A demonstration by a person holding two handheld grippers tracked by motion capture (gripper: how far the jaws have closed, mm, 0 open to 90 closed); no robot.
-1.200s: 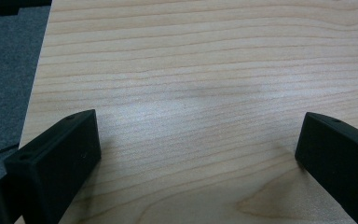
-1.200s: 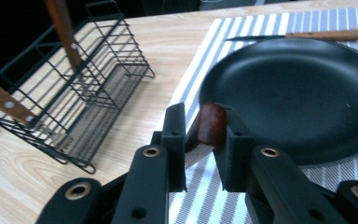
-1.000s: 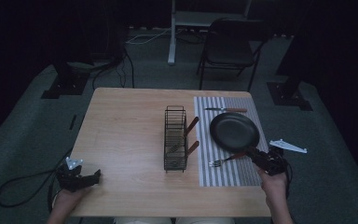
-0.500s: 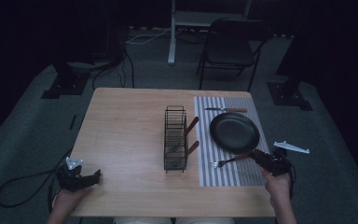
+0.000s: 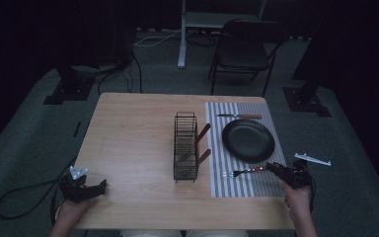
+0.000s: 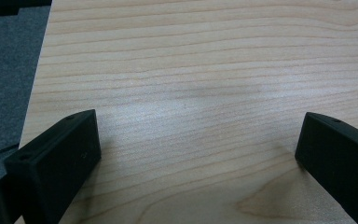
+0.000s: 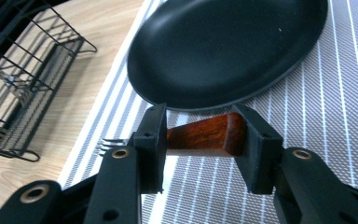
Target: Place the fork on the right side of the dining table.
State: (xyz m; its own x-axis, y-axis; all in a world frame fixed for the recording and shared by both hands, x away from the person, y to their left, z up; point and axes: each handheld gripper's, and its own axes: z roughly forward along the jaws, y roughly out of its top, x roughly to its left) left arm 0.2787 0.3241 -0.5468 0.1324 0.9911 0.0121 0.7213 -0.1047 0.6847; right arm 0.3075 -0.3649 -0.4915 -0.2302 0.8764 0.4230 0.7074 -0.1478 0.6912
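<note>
A fork [image 5: 242,172] with a wooden handle [image 7: 200,135] lies on the striped placemat [image 5: 242,185], just in front of the black plate [image 5: 248,140]. My right gripper [image 5: 272,168] is at the mat's near right corner, shut on the end of that handle, one jaw on each side in the right gripper view [image 7: 200,122]. The fork's tines point left toward the black wire rack [image 5: 186,148]. My left gripper [image 5: 96,187] rests open at the table's near left corner, with bare wood between its jaws [image 6: 198,140].
The rack [image 7: 23,84] holds two wooden-handled utensils [image 5: 202,133]. A knife [image 5: 239,116] lies on the mat behind the plate [image 7: 228,51]. A white object [image 5: 312,159] lies on the floor to the right. A chair [image 5: 242,49] stands beyond the table [image 5: 133,138].
My right hand and gripper have drifted slightly toward the near right. The fork has barely moved. The left gripper has shifted a little.
</note>
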